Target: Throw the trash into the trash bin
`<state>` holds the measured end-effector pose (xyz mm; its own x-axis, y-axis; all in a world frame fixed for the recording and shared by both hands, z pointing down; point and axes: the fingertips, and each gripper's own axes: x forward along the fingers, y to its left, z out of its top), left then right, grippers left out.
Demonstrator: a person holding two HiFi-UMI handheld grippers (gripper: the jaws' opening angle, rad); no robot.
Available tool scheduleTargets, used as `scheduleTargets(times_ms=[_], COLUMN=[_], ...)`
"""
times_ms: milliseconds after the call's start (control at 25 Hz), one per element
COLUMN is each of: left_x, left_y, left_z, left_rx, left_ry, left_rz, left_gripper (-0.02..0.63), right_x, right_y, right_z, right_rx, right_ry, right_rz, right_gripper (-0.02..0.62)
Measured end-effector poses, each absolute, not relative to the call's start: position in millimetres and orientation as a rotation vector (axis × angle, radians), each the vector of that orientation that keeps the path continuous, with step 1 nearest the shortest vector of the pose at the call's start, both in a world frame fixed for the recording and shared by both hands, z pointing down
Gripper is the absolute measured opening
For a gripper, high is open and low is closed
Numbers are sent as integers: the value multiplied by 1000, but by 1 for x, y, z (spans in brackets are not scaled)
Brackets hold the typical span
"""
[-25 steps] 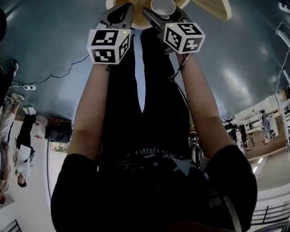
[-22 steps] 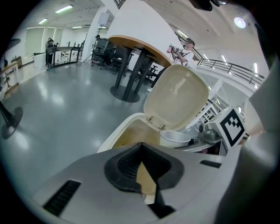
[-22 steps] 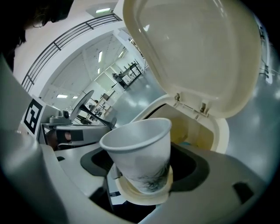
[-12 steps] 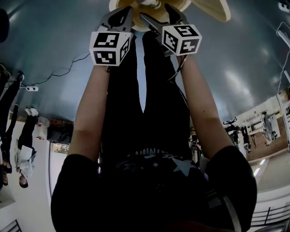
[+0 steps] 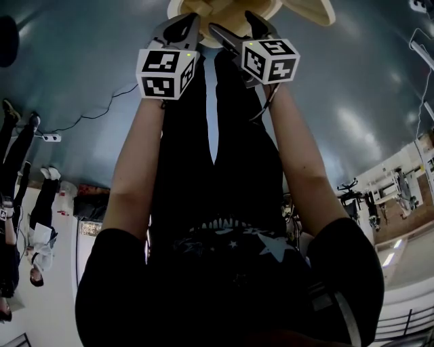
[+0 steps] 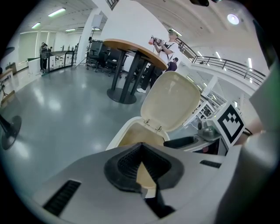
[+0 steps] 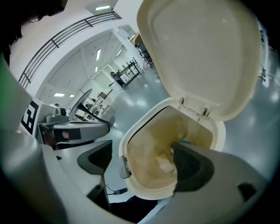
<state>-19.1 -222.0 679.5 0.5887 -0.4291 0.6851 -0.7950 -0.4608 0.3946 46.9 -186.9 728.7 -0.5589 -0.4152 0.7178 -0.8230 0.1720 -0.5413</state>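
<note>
The trash bin [image 7: 124,154] stands on the grey floor [image 6: 57,100] with its lid [image 7: 197,57] flipped up. Both claws hang right over its open top. In the head view the bin [image 5: 224,9] peeks out past the two marker cubes, at the end of the person's bare arms.

The right claw [image 7: 140,168] is wide apart, one dark pad on each side of the bin's mouth, and it holds nothing. A second ago a white cup sat between its jaws above the bin. Half a second ago only a bit of the cup showed at the top edge of the head view. Now the cup is gone from that claw [image 5: 241,27]. Down in the bin lies a pale bit of trash [image 7: 165,164], with something blue [image 7: 187,142] near it. I cannot tell if the pale bit is the cup.

The left claw [image 6: 142,166] is pressed closed with nothing in it, and it has kept its place [image 5: 186,20] beside the right one.

Far behind the bin stands a round brown table [image 6: 131,46].
</note>
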Motion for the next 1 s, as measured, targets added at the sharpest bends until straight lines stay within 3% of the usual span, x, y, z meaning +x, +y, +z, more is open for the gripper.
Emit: scheduleTargets(times_ms=[720,840,1000], left_x=[-30,-35,-37], left_y=[-211,-202,-202], left_z=[611,597,578], left_rx=[2200,2211,2225], left_ry=[-895,-887,-898], left_rz=[623,612,596], left_gripper=[11,11,11], right_x=[32,30,32], right_y=[-190,-185,-190], right_z=[663,647,618], right_rx=[1266,1300,1367], right_ry=[-2032,-2042,-2078], right_rz=[1394,1293,1269], right_gripper=[422,330,279])
